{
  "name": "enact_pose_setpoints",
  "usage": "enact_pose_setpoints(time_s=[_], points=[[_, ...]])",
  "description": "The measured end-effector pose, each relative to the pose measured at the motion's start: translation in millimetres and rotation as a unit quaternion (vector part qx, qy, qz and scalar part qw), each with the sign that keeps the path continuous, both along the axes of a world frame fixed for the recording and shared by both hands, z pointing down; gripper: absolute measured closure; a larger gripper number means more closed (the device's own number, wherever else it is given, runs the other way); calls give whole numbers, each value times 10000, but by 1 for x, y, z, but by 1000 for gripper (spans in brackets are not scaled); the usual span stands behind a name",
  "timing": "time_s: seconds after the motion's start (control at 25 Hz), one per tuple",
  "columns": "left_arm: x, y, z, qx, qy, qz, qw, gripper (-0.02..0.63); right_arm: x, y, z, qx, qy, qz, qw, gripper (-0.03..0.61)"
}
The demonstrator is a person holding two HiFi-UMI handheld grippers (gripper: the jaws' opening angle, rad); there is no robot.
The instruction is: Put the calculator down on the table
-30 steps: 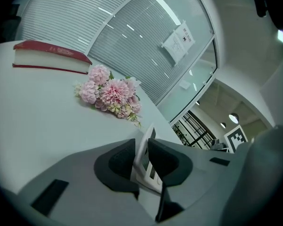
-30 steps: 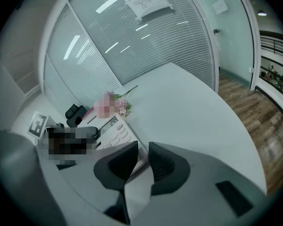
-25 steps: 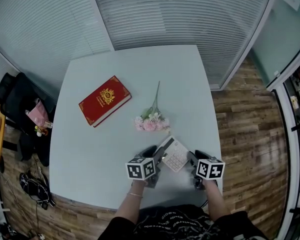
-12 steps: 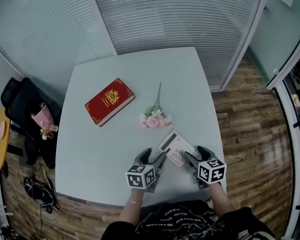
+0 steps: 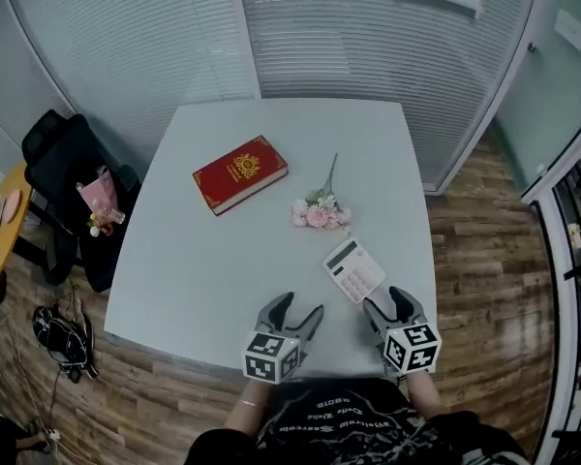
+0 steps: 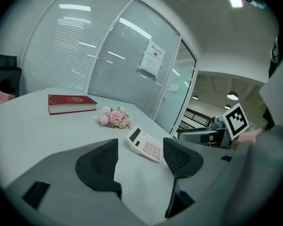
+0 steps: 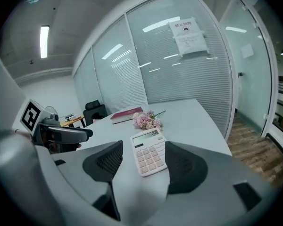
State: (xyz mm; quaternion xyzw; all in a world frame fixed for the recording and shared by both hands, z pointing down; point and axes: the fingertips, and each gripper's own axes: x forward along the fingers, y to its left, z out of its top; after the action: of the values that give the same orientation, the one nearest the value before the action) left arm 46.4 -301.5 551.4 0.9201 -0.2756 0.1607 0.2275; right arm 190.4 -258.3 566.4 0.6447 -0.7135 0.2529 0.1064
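Calculator (image 5: 353,269) lies flat near the table's (image 5: 223,260) front-right edge.

Calculator (image 5: 353,269) on table (image 5: 203,260); flowers (image 5: 319,213) just behind; book (image 5: 240,172) farther left.

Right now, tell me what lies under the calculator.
The calculator lies flat, keys up, on the pale table. Only bare table shows around its edges; the patch beneath its body is covered.
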Motion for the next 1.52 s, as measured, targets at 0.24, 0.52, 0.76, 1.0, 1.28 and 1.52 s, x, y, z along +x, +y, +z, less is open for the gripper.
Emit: enact_pose_setpoints(time_s=[0.24, 0.52, 0.76, 1.0, 1.28, 1.52], points=[[-40, 40, -3, 189, -27, -128, 9997, 311, -33, 36, -4, 98, 241, 2, 9997, 293], [-76, 90, 8, 334, -73, -264, 9991, 311, -77, 75, -6, 203, 512, -140, 9984, 298], [-93, 107, 21, 290, -202, -135, 9993, 311, -99, 98, 2, 151, 609, -157, 9979, 301], [-96, 108, 9, 414, -92, -67, 9991, 313, -106, 105, -5, 260, 706, -186, 9970, 333], [-85, 123, 0, 494, 104, 165, 9986, 431, -104, 114, -13, 397, 908, -233, 9948, 456], [-76, 125, -8, 591, 256, 273, 9976, 591, -108, 117, -9, 305, 1238, -538, 9904, 569]])
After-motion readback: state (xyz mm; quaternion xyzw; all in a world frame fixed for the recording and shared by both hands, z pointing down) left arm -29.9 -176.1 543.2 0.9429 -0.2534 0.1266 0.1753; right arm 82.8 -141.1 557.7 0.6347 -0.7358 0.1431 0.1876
